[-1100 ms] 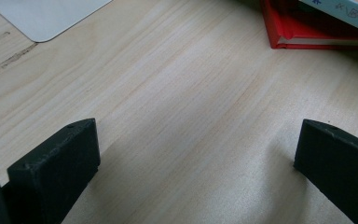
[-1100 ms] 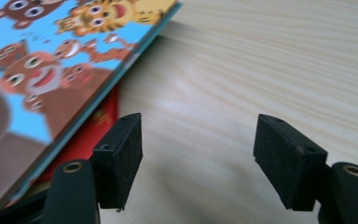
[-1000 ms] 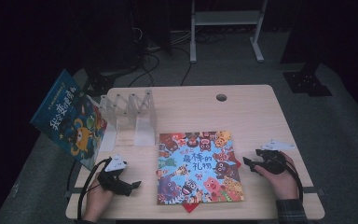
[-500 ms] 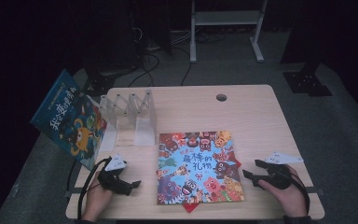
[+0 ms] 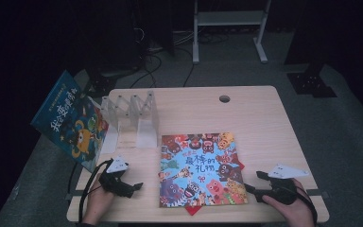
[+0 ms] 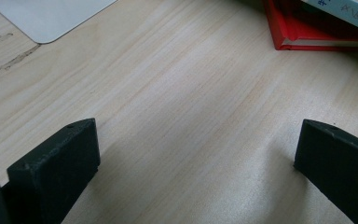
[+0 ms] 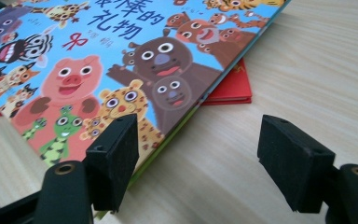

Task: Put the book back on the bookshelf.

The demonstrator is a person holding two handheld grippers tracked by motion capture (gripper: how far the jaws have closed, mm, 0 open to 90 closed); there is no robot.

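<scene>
A: Start with the table (image 5: 264,118). What lies on it?

B: In the high view a picture book (image 5: 198,170) lies flat at lower centre, on top of a thinner red book (image 5: 192,209) whose edge peeks out under its near side. A clear rack (image 5: 132,116) stands at upper left, with a blue book (image 5: 71,120) leaning off the table's left edge.

A: Grippers?

B: The right gripper (image 5: 257,182) sits at lower right, just beside the picture book's near right corner. Its jaws stand wide and have just been opening; nothing is between them. In the right gripper view one jaw overlaps that corner, the other hangs over bare wood. The left gripper (image 5: 134,187) rests at lower left, jaws wide and empty, apart from both books.

A: Risks from here?

B: Largest first. The blue book overhangs; a knock to the rack could likely tip it off. Next, a low approach may push the picture book sideways instead of getting under its cover. Next, the jaws may catch both books together, since the red one lies directly beneath. Smallest: pinching the corner alone could crease it.
</scene>
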